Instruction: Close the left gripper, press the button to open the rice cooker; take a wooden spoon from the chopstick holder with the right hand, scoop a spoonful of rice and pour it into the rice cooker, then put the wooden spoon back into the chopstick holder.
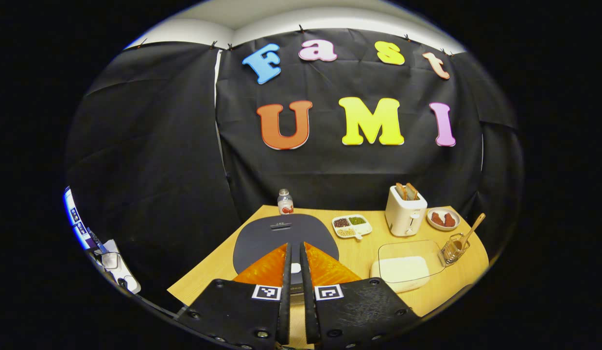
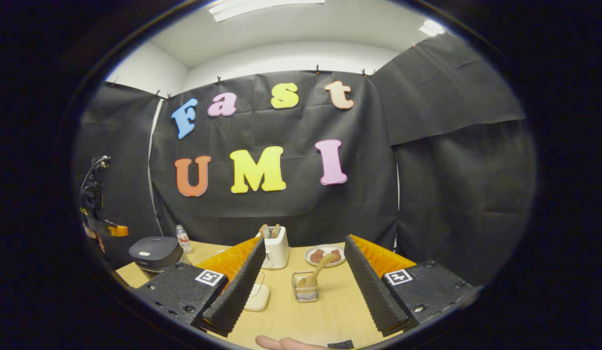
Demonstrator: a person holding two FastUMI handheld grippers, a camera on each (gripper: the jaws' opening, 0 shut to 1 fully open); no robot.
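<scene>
The dark grey rice cooker [image 1: 281,233] sits with its lid down right beneath my left gripper [image 1: 295,247], whose fingers stand together with a thin slit between them. Through that slit the cooker's white button [image 1: 296,268] shows. A wooden spoon [image 1: 474,227] leans in the wire chopstick holder [image 1: 454,249] at the table's right, beside a clear box of white rice [image 1: 403,268]. My right gripper [image 2: 304,245] is open and empty, with the holder [image 2: 305,288] and spoon [image 2: 318,271] ahead between its fingers. The cooker [image 2: 155,253] stands at the left, with the left gripper [image 2: 106,227] hovering above it.
On the wooden table [image 2: 330,311] stand a white toaster [image 1: 405,211] with bread, a plate of red food [image 1: 443,218], a divided dish of grains [image 1: 352,226] and a small bottle [image 1: 284,201]. Black cloth walls close in behind and at both sides.
</scene>
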